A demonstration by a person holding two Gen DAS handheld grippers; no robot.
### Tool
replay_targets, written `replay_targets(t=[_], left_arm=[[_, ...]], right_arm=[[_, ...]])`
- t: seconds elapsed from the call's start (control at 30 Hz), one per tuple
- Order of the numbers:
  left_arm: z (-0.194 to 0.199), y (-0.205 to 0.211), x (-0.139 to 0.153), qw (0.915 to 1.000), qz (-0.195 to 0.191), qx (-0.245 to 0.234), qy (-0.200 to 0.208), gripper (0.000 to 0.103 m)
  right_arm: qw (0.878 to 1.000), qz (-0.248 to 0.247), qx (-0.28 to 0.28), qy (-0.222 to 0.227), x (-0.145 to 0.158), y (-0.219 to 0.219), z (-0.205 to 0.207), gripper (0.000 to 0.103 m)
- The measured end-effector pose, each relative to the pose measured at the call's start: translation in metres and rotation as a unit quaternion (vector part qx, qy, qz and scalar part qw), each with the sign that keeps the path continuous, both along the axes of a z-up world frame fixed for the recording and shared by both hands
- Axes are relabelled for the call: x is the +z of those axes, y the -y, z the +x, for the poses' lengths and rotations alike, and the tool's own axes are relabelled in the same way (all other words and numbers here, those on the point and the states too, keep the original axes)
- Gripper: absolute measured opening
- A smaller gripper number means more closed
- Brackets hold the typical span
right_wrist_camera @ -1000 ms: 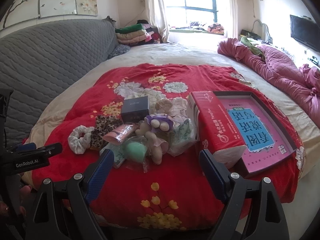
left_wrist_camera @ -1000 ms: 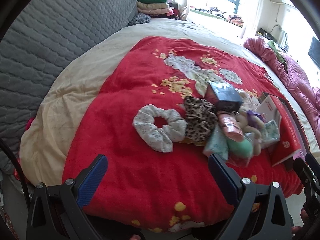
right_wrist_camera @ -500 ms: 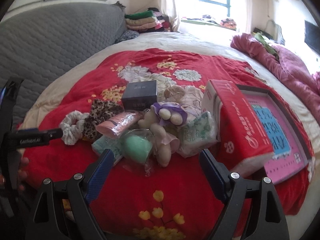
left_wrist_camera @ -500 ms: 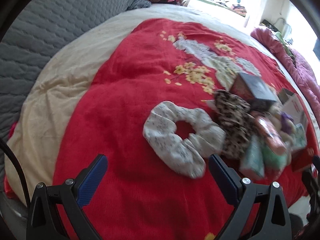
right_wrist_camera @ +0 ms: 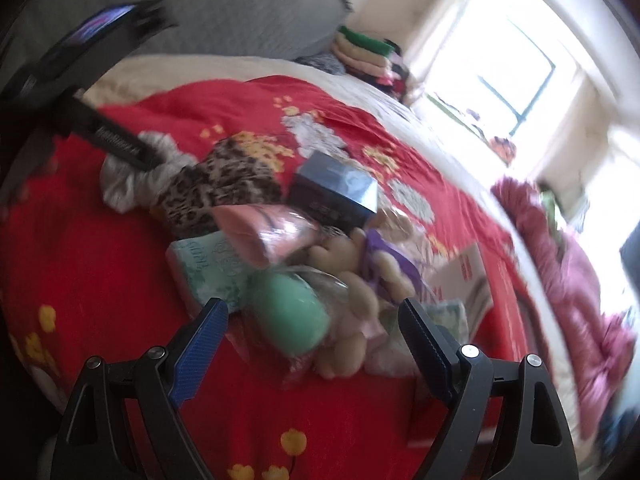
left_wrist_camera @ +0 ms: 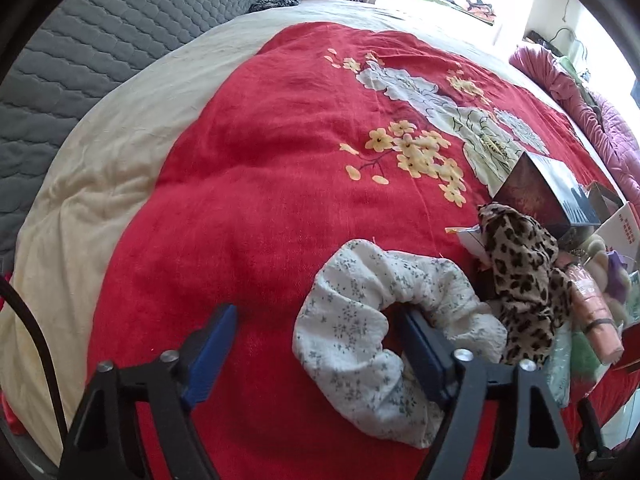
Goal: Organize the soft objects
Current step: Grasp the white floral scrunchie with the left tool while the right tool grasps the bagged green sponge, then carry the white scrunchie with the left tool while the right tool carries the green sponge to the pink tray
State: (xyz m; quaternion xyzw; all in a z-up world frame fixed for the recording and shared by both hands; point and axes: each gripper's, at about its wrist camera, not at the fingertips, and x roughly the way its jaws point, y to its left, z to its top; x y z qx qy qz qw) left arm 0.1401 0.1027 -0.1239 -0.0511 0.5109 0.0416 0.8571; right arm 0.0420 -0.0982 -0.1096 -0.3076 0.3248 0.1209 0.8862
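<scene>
Soft objects lie heaped on the red floral blanket [left_wrist_camera: 260,184] near the bed's front edge: a white floral scrunchie [left_wrist_camera: 368,328] at the outer end of the pile, a leopard-print scrunchie [left_wrist_camera: 520,272] touching it, then a pink pouch [right_wrist_camera: 272,236], a mint sponge in clear wrap [right_wrist_camera: 292,312] and a small plush toy [right_wrist_camera: 360,292], with a dark box [right_wrist_camera: 336,192] just behind. The left gripper [left_wrist_camera: 316,356] points steeply down at the white scrunchie and its jaws are closing; one blue pad sits in the ring's hole against the fabric while the other is still out over bare blanket, so the near side of the ring is between them but not yet pinched. The likely trouble here is that the outer pad drags a fold of blanket into the pinch, or that the closing pads catch only a thin ruffle that slips free when lifted; the leopard scrunchie could also be pulled along, since it rests against the white one. The right gripper [right_wrist_camera: 312,328] has its jaws apart and empty, hovering just before the wrapped sponge and plush; its view is motion-blurred, and a hasty approach could nudge the slick wrapper aside.
</scene>
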Motion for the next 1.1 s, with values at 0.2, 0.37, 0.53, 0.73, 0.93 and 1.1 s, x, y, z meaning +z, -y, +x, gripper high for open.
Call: replay_targets(t=[0.2, 0.37, 0.53, 0.73, 0.93, 1.1], left_arm=[[0.004, -0.004, 0.0, 1.0, -0.007, 0.004, 0.005, 0.061], [0.004, -0.003, 0.001, 0.9999, 0.004, 0.003, 0.009, 0.043], [0.005, -0.001, 0.002, 0.9999, -0.004, -0.005, 0.011, 0.025], [0.002, -0.004, 0.005, 0.9994, -0.03, -0.007, 0.019, 0.01], [-0.011, -0.001, 0.018, 0.9985, -0.042, -0.02, 0.029, 0.007], [-0.032, 0.009, 0.045, 0.9976, -0.038, -0.034, 0.047, 0.007]], right_arm=[[0.998, -0.053, 0.035, 0.008, -0.016, -0.015, 0.003, 0.081], [0.993, -0.101, 0.057, -0.002, -0.036, -0.027, 0.01, 0.062], [0.993, -0.1, 0.05, -0.027, -0.044, -0.025, 0.019, 0.048], [0.997, -0.022, 0.025, -0.066, -0.028, -0.005, 0.03, 0.041], [0.989, 0.118, -0.011, -0.092, 0.009, 0.027, 0.025, 0.04], [0.979, 0.182, -0.033, -0.088, 0.038, 0.044, 0.016, 0.04]])
